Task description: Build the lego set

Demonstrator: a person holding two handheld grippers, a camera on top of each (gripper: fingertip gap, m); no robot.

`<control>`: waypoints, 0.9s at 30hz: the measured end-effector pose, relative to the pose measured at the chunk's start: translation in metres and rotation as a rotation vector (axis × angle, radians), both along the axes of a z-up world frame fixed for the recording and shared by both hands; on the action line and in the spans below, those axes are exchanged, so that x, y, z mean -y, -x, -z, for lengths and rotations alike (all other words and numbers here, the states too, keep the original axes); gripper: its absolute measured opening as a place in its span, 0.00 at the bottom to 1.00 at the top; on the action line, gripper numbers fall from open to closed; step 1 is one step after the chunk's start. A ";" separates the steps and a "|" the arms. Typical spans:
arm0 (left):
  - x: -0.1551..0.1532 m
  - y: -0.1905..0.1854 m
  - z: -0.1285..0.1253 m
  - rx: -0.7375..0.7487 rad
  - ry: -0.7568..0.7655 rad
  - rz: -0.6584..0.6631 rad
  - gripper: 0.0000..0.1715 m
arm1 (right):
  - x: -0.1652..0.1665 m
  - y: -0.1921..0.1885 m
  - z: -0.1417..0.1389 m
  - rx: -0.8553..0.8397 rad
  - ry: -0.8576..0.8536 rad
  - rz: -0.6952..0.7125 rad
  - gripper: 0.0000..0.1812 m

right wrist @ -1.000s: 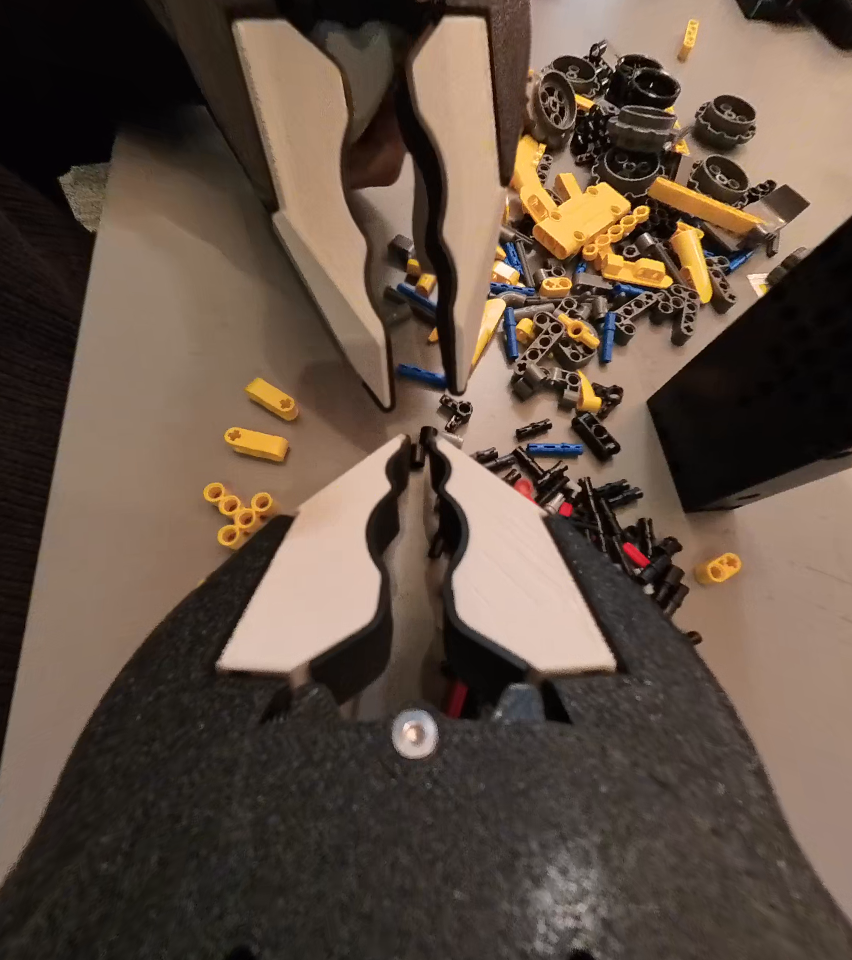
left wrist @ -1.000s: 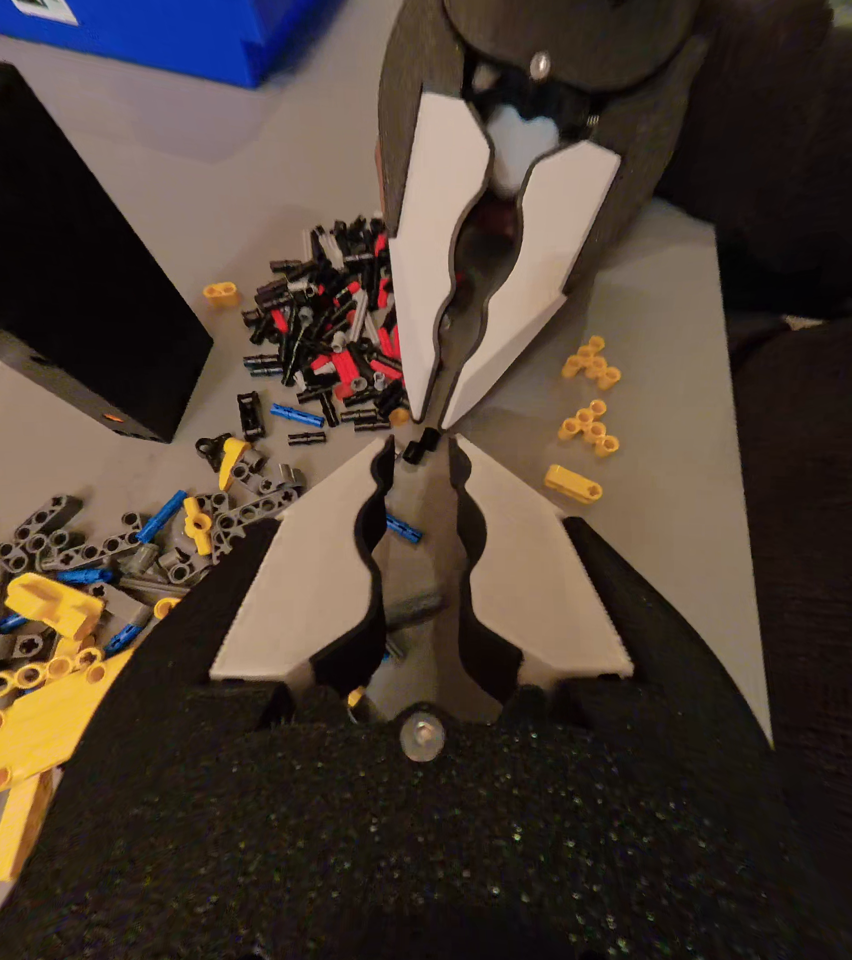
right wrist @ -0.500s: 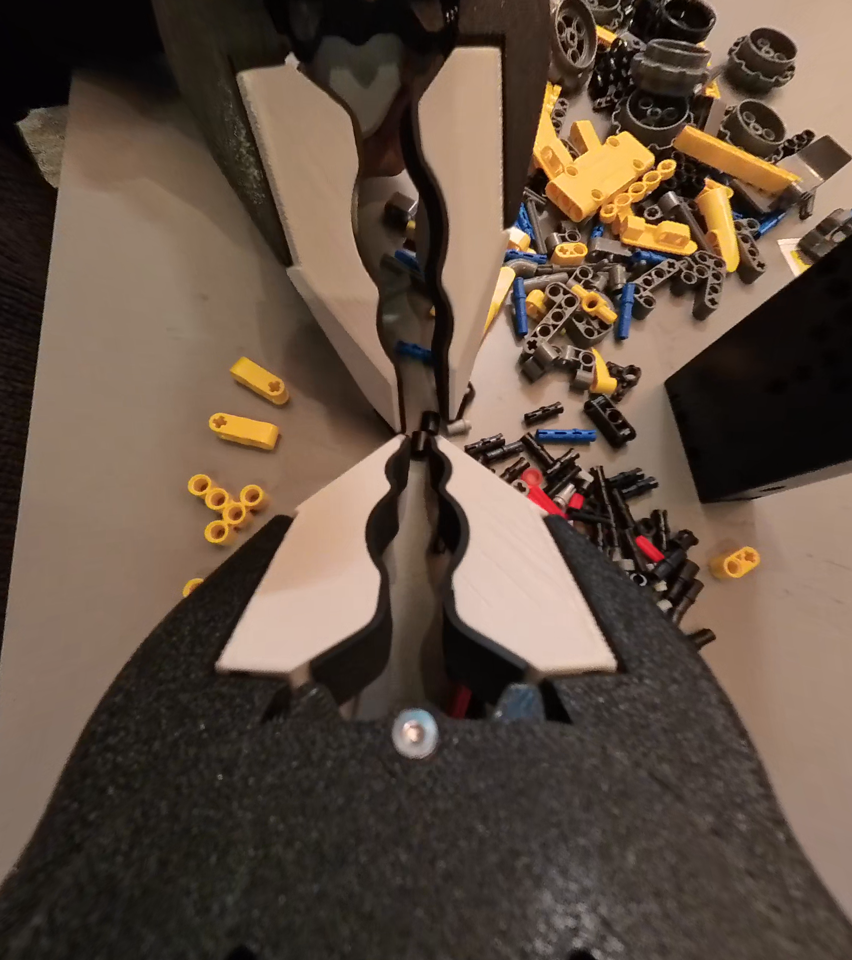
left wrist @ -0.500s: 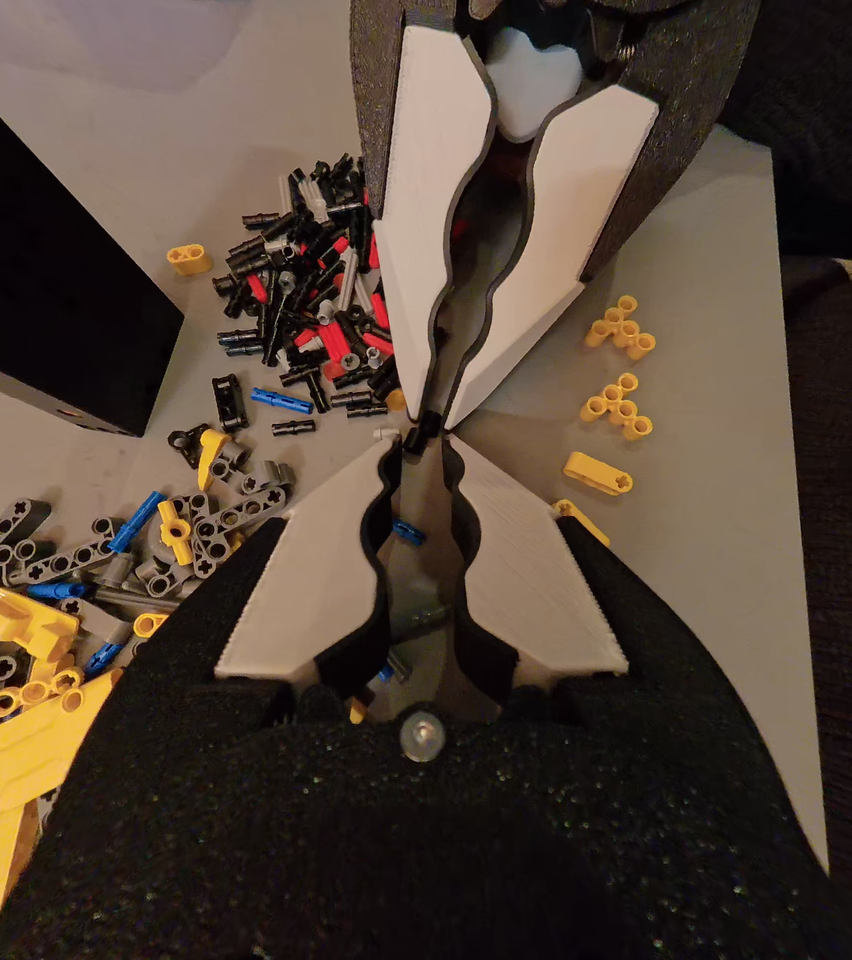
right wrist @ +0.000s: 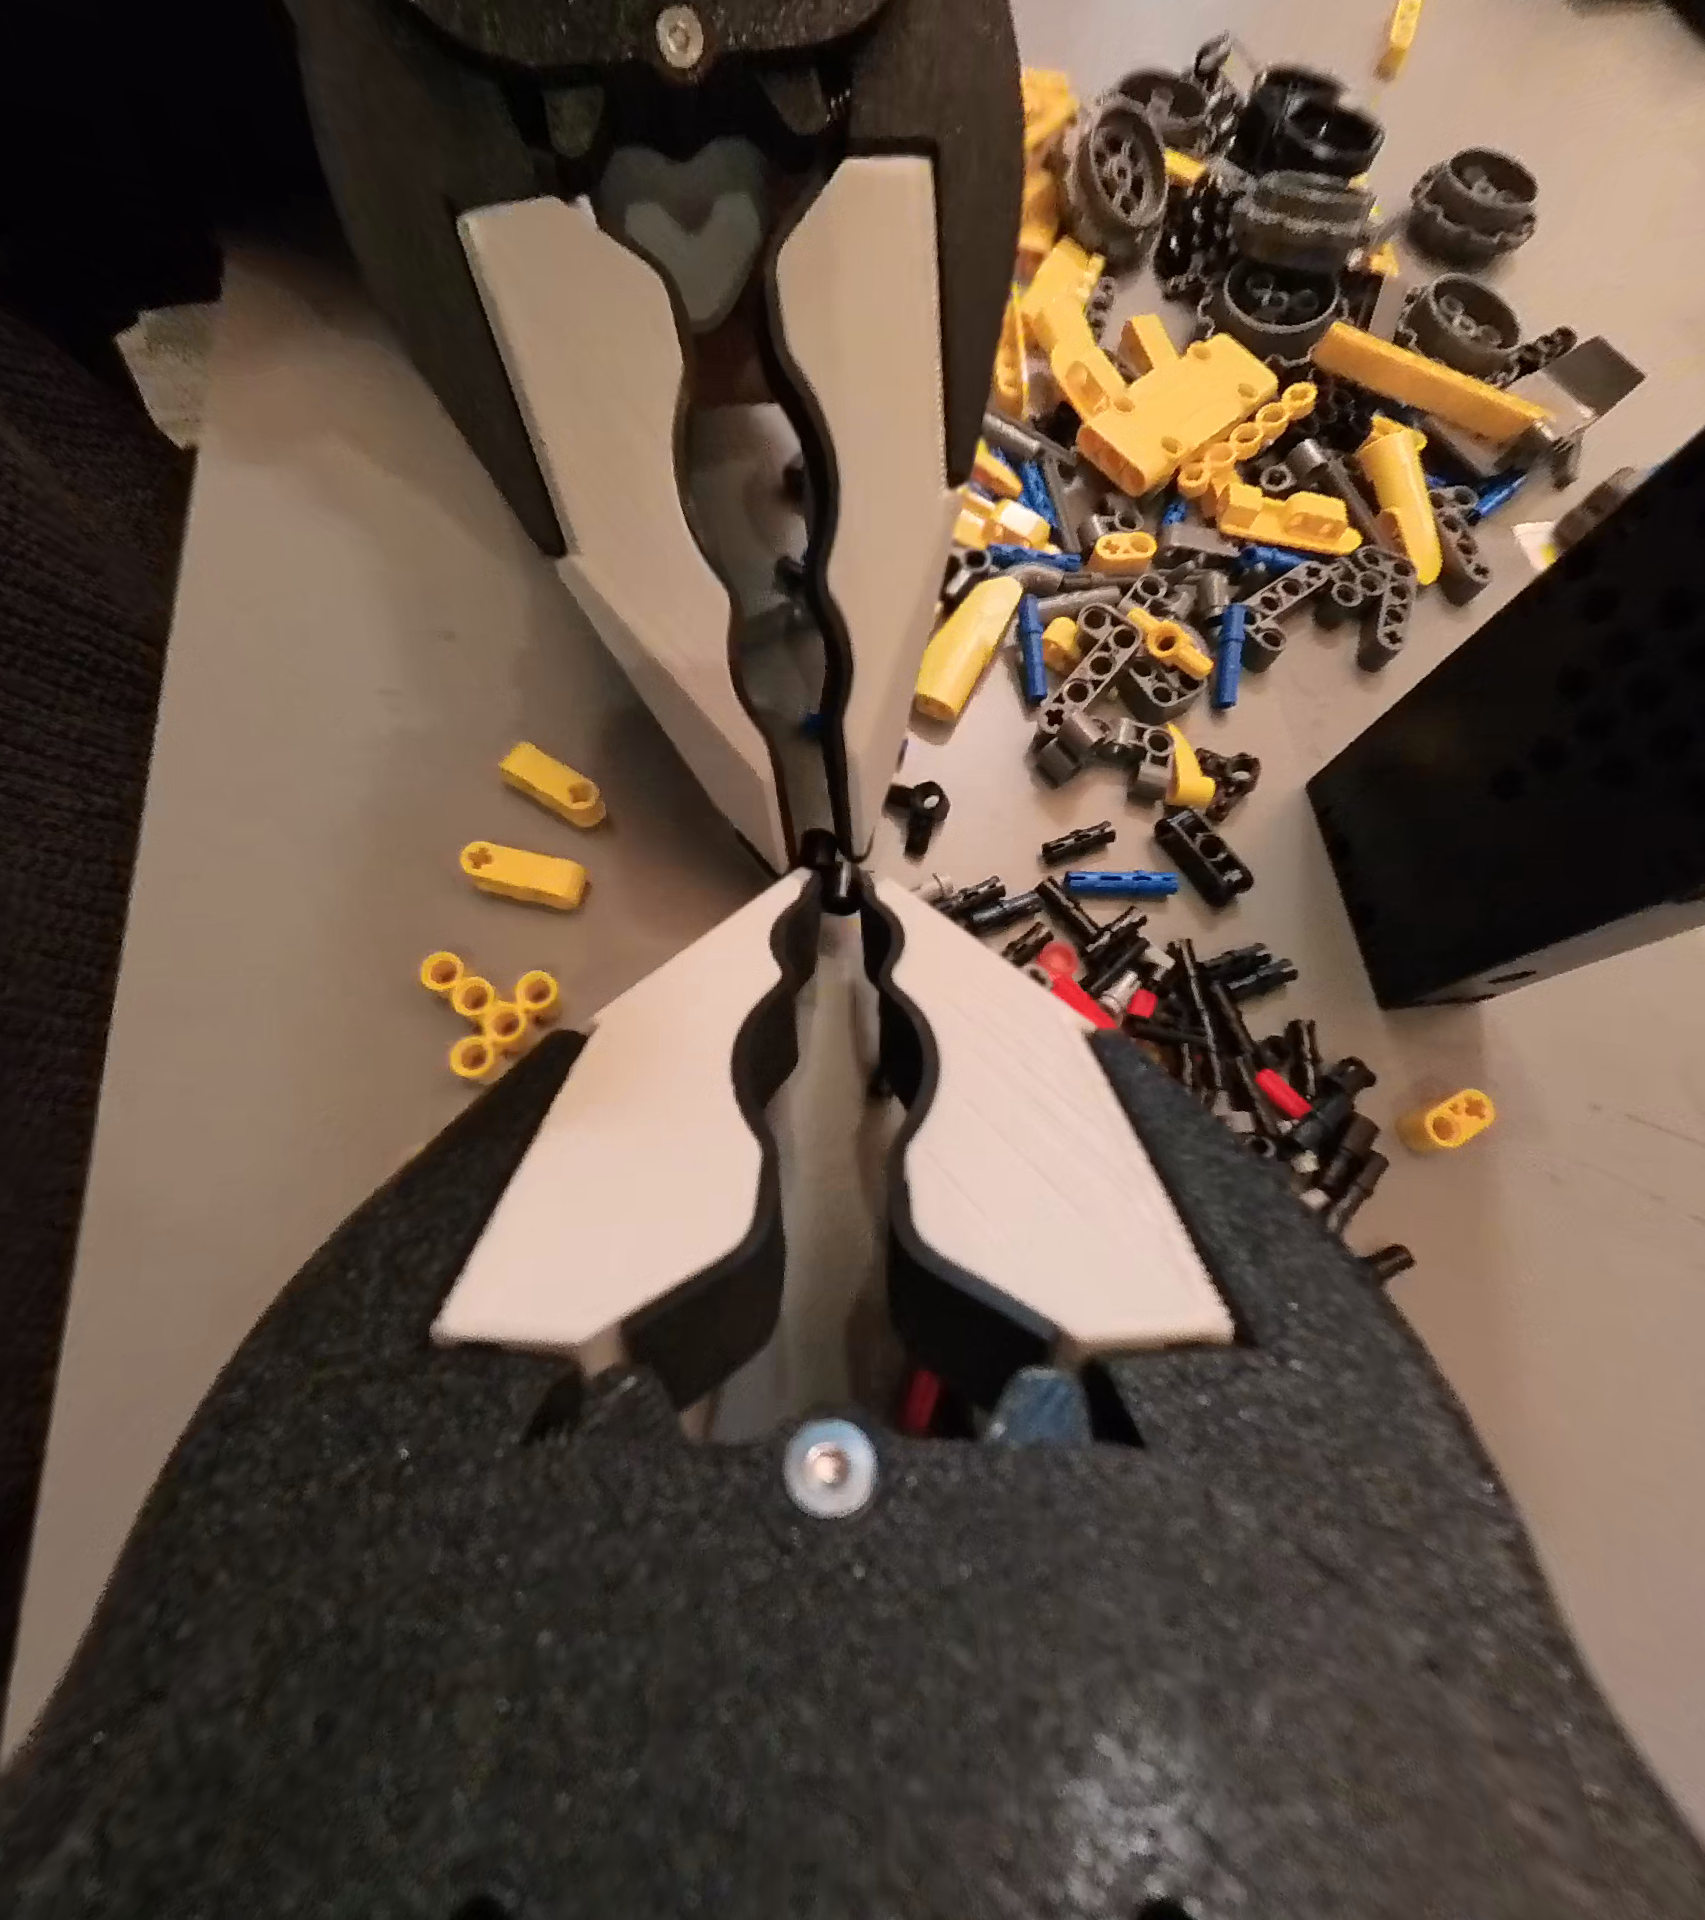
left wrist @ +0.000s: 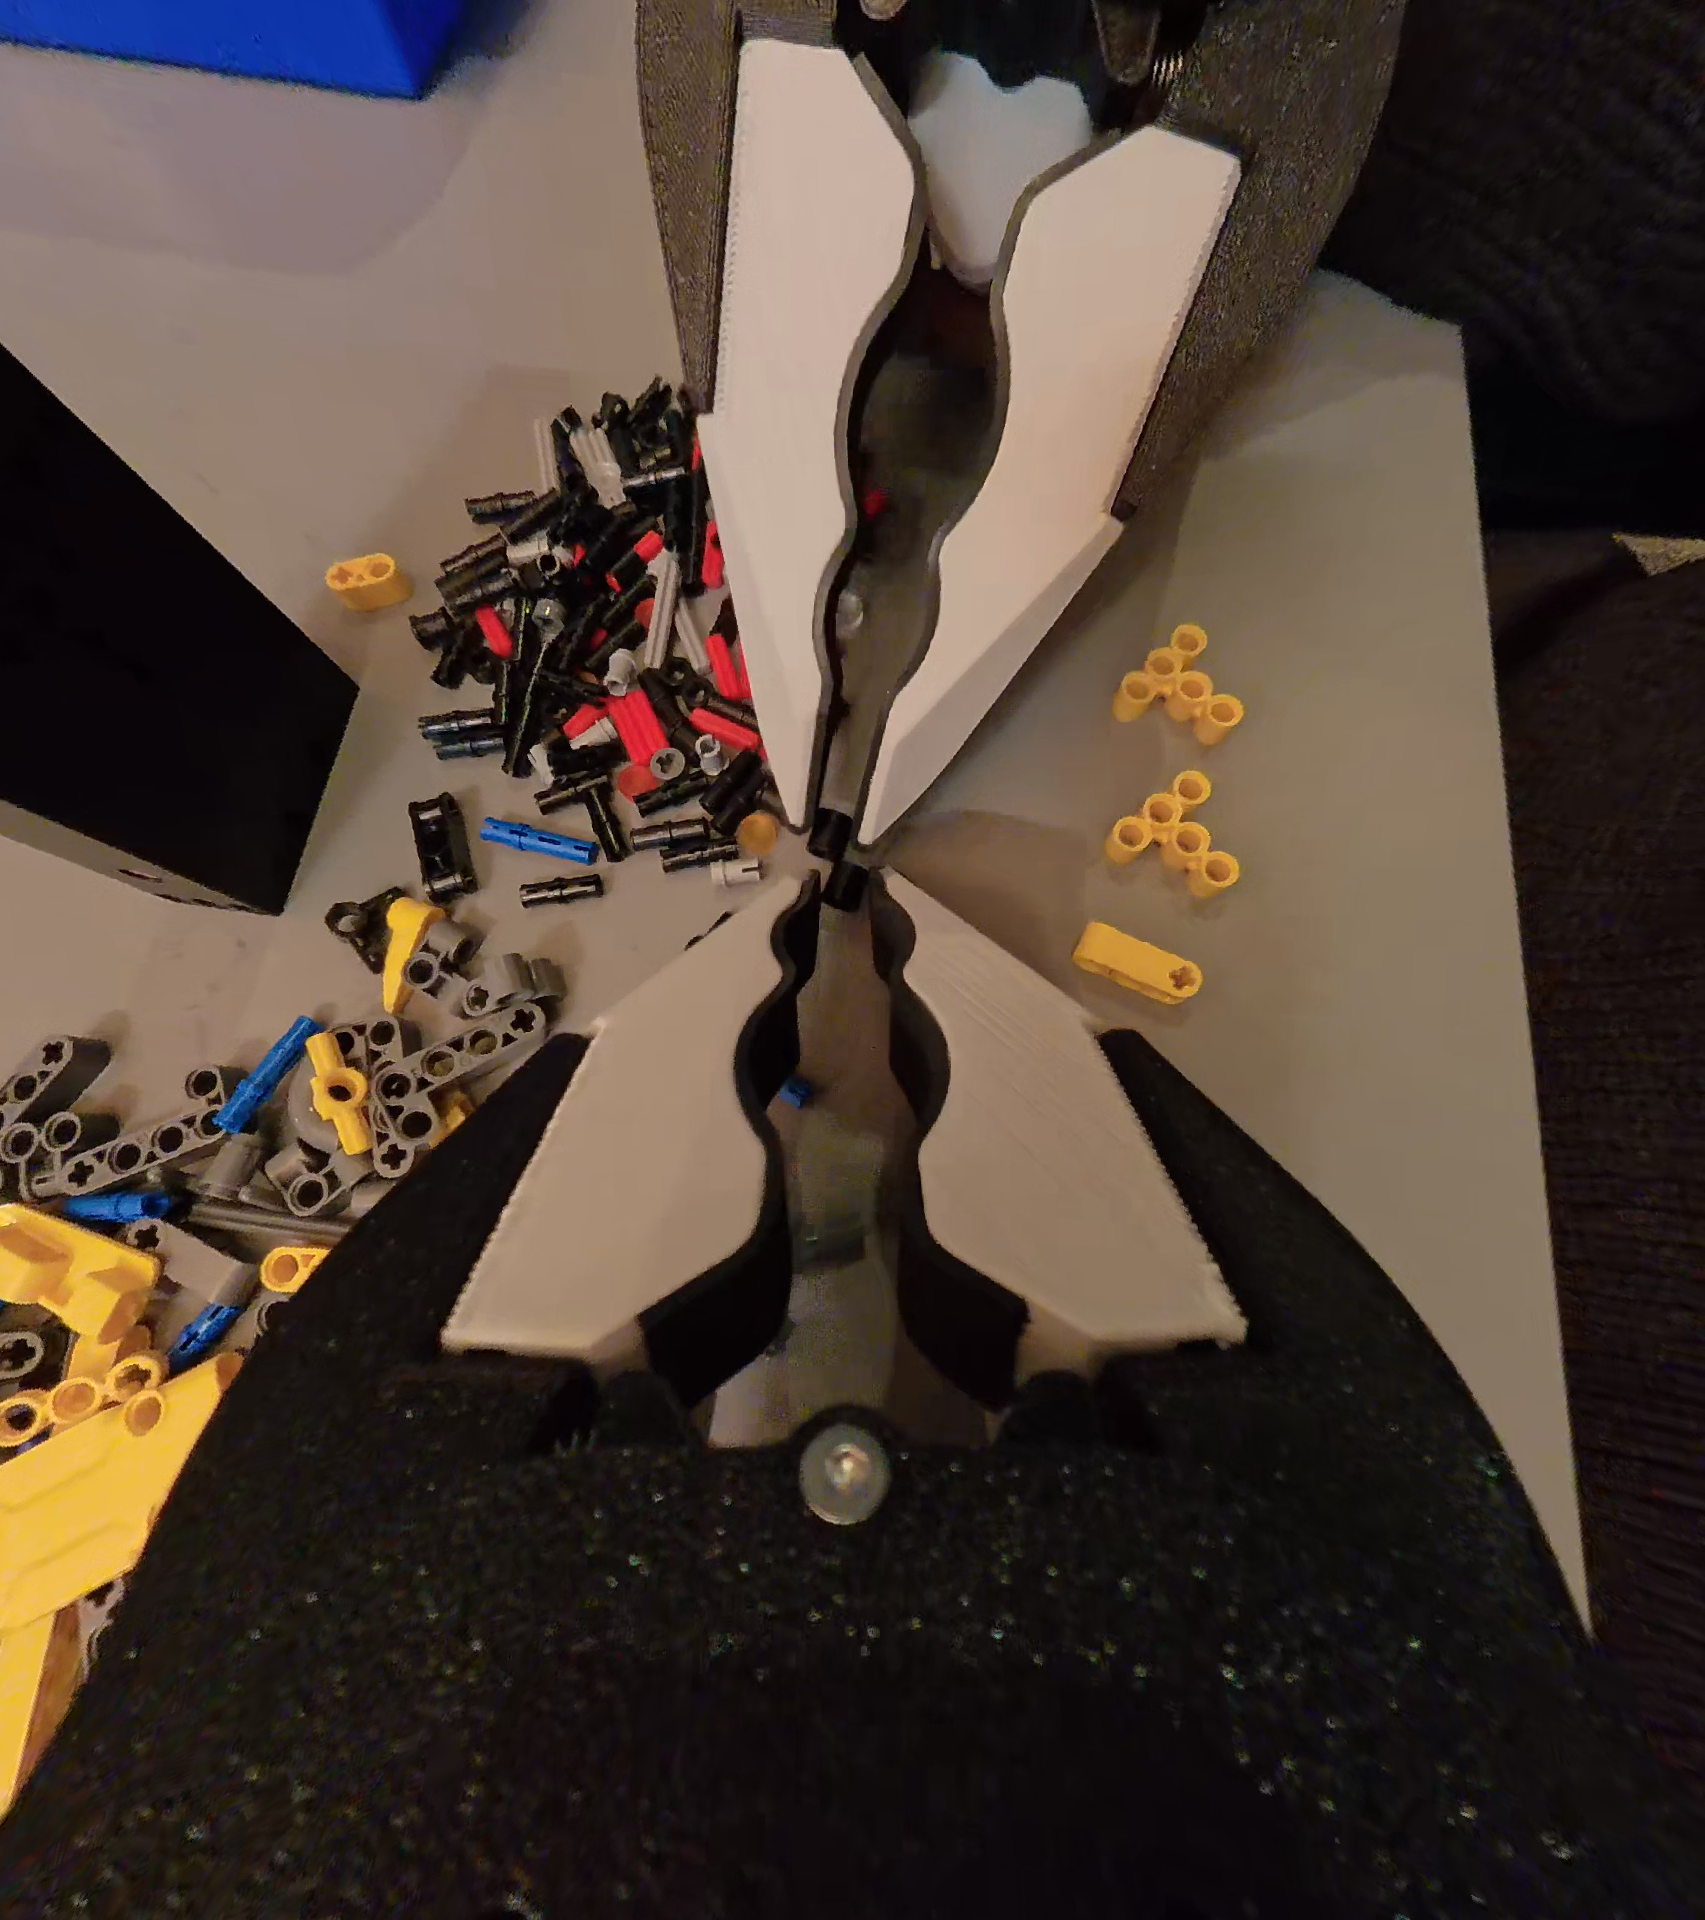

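Observation:
A small black pin (left wrist: 837, 857) is held above the grey table (left wrist: 1347, 1143), tip to tip between the two grippers. My left gripper (left wrist: 845, 885) comes in from below in the left wrist view and is shut on the pin's near end. My right gripper (left wrist: 832, 826) comes down from the top of that view and is shut on the other end. In the right wrist view my right gripper (right wrist: 837, 896) grips the same pin (right wrist: 832, 873), and the left gripper (right wrist: 822, 844) meets it from above.
A heap of black, red and grey pins (left wrist: 609, 665) lies left of the tips. Grey and yellow beams (left wrist: 100, 1195) and wheels (right wrist: 1284, 239) lie farther out. A black box (left wrist: 79, 644) and a blue box (left wrist: 204, 42) stand beyond. Yellow connectors (left wrist: 1175, 686) lie near the table's edge, with dark fabric (left wrist: 1658, 935) past it. Left and right tips are no more than a few centimetres apart.
The two grippers have come together tip to tip. My left gripper's jaws, apart one second ago, have shut on the free end of the pin that the right gripper holds.

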State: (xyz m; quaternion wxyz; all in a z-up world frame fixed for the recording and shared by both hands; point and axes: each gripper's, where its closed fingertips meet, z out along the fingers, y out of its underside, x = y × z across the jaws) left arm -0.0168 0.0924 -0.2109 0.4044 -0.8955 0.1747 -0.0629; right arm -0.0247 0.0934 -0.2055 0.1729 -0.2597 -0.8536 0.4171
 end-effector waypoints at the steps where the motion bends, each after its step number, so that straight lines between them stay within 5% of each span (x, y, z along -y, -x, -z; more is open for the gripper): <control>1: 0.000 -0.002 -0.002 0.009 -0.002 0.004 0.05 | 0.000 -0.001 -0.005 -0.013 0.013 0.003 0.04; 10: -0.017 -0.054 -0.019 0.039 -0.046 0.108 0.05 | -0.031 -0.054 -0.015 -0.008 0.027 0.073 0.04; 16: -0.040 -0.070 -0.005 0.025 0.017 0.176 0.05 | -0.053 -0.086 0.015 0.069 -0.030 0.158 0.04; 27: -0.048 -0.089 0.010 0.041 0.092 0.241 0.05 | -0.055 -0.099 0.015 0.088 -0.013 0.165 0.04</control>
